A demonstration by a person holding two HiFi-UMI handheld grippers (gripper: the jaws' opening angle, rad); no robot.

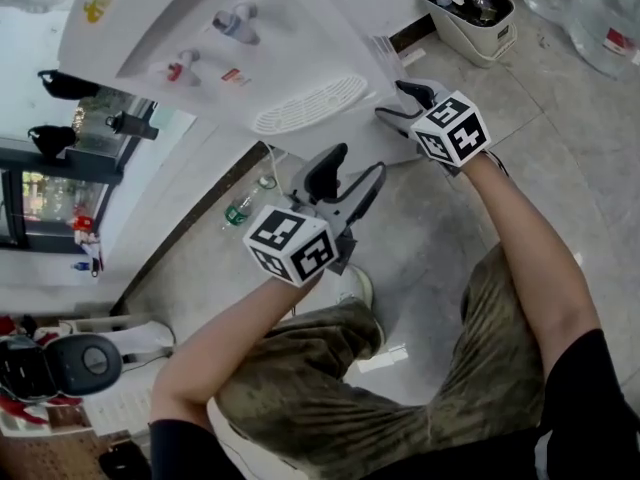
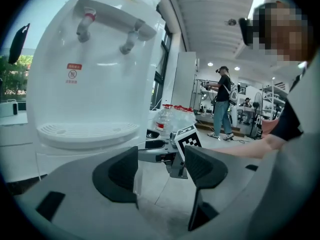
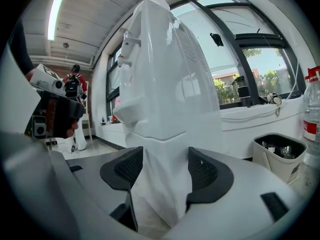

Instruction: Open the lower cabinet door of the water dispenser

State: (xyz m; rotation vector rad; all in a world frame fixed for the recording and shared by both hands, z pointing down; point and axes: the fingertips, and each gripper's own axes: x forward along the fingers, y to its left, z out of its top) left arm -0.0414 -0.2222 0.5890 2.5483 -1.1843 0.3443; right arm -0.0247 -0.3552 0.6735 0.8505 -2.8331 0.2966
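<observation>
We hold the right hand-held gripper (image 1: 398,105), jaws apart, astride the right edge of the dispenser's (image 1: 250,58) lower door (image 3: 162,184). The door seems shut and the pull remains. The left hand-held gripper (image 1: 358,163) hangs open and empty nearby.

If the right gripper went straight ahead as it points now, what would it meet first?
Probably the water dispenser's lower cabinet: its white corner sits between the right gripper's open jaws, contact unclear.

white water dispenser (image 1: 250,48), olive trousers (image 1: 330,388)
</observation>
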